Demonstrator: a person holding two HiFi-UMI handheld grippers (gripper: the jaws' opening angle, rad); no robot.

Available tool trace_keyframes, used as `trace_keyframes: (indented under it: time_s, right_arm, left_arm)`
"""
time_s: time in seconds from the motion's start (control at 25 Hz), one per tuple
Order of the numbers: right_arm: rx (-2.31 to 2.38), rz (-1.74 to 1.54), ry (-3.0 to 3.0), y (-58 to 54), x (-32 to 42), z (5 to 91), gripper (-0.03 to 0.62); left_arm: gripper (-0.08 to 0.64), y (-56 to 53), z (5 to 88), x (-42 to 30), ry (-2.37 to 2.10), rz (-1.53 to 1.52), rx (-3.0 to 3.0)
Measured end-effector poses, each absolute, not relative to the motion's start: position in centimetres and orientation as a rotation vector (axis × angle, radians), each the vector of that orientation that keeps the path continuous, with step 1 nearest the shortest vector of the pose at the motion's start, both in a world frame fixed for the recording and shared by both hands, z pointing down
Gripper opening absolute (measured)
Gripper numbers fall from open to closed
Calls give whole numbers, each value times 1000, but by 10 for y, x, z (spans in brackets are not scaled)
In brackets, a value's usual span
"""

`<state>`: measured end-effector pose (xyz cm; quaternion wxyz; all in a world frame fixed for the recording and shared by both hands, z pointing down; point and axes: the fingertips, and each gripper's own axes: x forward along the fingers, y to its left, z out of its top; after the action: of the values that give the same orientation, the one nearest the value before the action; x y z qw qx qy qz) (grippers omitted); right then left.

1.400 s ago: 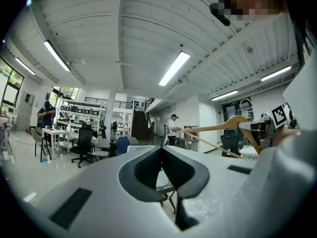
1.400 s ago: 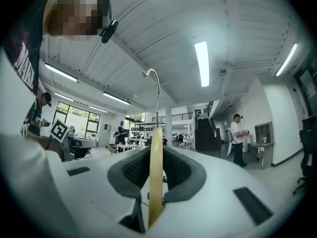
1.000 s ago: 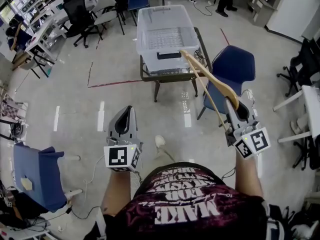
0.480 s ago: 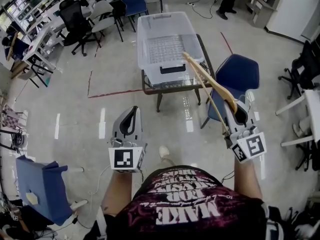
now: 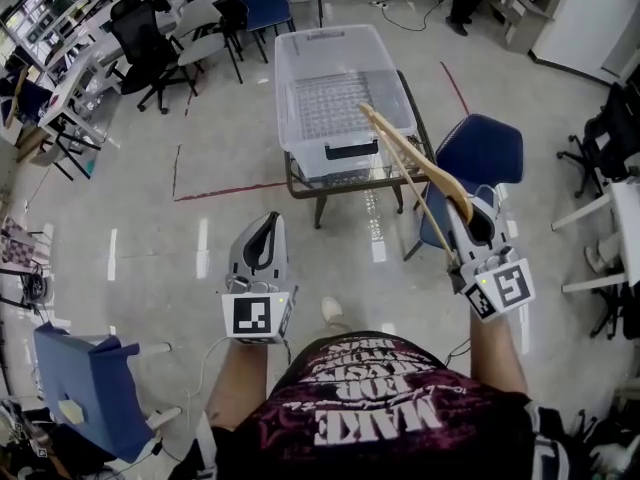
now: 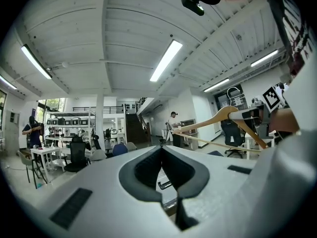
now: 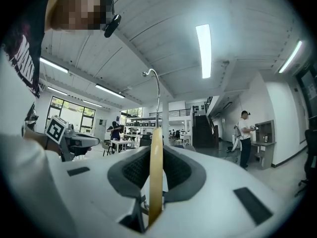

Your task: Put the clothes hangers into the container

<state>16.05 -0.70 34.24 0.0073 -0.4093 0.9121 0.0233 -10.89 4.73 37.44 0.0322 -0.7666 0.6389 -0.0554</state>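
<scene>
The left gripper [image 5: 266, 226] is empty, jaws fully together. The clear container [image 5: 284, 88] stands ahead on a low table [image 5: 350, 179]. The right gripper [image 5: 472, 213] clamps the wooden hanger [image 5: 425, 163], whose far end overlaps the container's near right corner in the head view.

Head camera's looking steeply down. Gripper cameras are peering level along left tongs [image 6: 161, 150] and right tongs [image 7: 155, 150], all catching the hanger [image 7: 156, 192].

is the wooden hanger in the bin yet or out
Out: the wooden clothes hanger is clamped in the right gripper, not inside the clear plastic container.
</scene>
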Motion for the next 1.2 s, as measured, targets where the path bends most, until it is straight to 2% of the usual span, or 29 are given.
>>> trace_keyframes:
  time_s: [0.72,1.2]
  right_arm:
    - [-1380,92,2777,-46,110,330,60]
    - [-1389,49,2801,-56,101,332,60]
  left_arm:
    - [5,-14,380,-154,1819,-159,-2459]
    - [5,-19,404,-178,1896,-147,-2477]
